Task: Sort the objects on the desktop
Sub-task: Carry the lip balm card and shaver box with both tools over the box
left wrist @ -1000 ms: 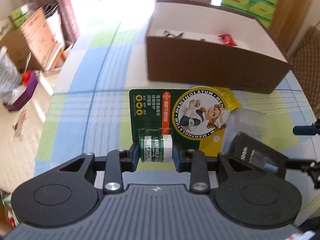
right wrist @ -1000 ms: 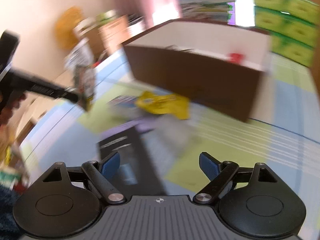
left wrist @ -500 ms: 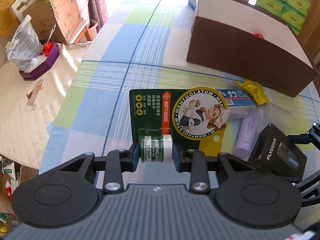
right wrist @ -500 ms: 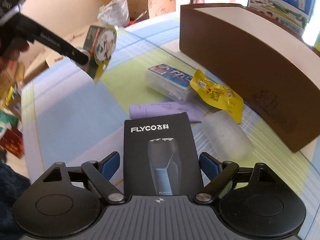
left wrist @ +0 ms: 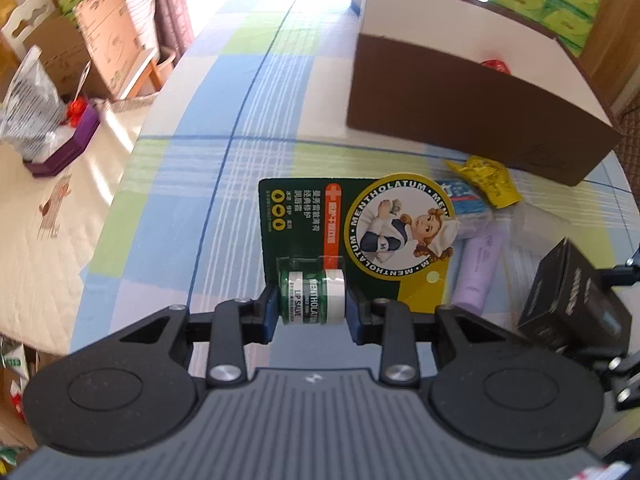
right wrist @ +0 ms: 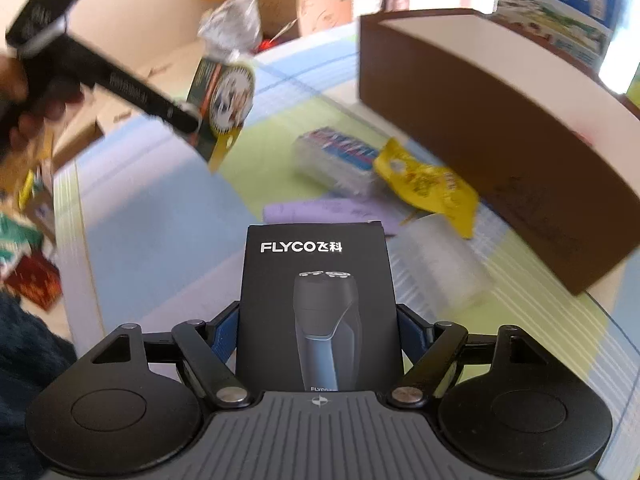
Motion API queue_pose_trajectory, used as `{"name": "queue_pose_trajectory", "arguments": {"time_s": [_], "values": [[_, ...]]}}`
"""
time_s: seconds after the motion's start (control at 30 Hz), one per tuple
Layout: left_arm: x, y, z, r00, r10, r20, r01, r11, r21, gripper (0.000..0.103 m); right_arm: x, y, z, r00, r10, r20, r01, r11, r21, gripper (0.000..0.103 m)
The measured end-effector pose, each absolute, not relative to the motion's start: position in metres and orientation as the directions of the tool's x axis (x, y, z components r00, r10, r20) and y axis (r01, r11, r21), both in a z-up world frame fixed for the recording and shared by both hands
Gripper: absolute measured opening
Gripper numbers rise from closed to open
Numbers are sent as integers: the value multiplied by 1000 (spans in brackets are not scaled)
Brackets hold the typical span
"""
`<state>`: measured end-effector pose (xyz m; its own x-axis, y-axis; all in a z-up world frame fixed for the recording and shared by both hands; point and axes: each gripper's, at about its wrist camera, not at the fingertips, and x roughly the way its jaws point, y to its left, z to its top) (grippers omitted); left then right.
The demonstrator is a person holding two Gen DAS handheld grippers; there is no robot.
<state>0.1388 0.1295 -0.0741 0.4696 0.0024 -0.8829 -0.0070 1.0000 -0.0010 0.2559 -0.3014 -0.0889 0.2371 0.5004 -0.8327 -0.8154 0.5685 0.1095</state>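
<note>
Black cardboard shaver box (right wrist: 316, 304) — right gripper (right wrist: 318, 330) jaws closing around it; left gripper (left wrist: 312, 304) clamps green carded lip-salve pack (left wrist: 340, 232) — near brown box (left wrist: 460, 112).

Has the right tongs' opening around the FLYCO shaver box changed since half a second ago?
Yes. The right tongs are closing; the pads now flank the FLYCO shaver box more tightly.

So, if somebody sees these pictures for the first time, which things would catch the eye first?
Probably the green Mentholatum lip salve card, gripped by its jar in the left gripper above the checked tablecloth. Next, the black Flyco shaver box between the closing jaws of the right gripper, and the big brown box behind.
</note>
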Motion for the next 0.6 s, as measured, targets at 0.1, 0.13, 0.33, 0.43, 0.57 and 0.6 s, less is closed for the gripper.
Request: {"name": "queue_pose_trajectory", "arguments": {"time_s": [0.1, 0.13, 0.33, 0.43, 0.57, 0.6], "values": [[148, 124, -66, 489, -9, -872, 36, 999, 9, 29, 267, -314, -72, 266, 504, -822, -781, 612, 122, 75], [151, 122, -62, 497, -12, -868, 51, 999, 16, 29, 271, -318, -67, 281, 501, -819, -769, 628, 121, 75], [175, 109, -39, 547, -49, -836, 125, 992, 24, 29, 296, -340, -28, 402, 477, -781, -681, 726, 92, 75], [191, 102, -25, 576, -69, -814, 165, 986, 33, 29, 309, -350, -10, 454, 475, -754, -643, 760, 91, 75], [218, 92, -5, 615, -101, -782, 212, 976, 40, 29, 329, -356, 12, 523, 468, -712, -601, 795, 82, 75], [225, 89, 0, 624, -108, -774, 222, 974, 43, 29, 333, -359, 19, 539, 466, -702, -588, 804, 83, 75]]}}
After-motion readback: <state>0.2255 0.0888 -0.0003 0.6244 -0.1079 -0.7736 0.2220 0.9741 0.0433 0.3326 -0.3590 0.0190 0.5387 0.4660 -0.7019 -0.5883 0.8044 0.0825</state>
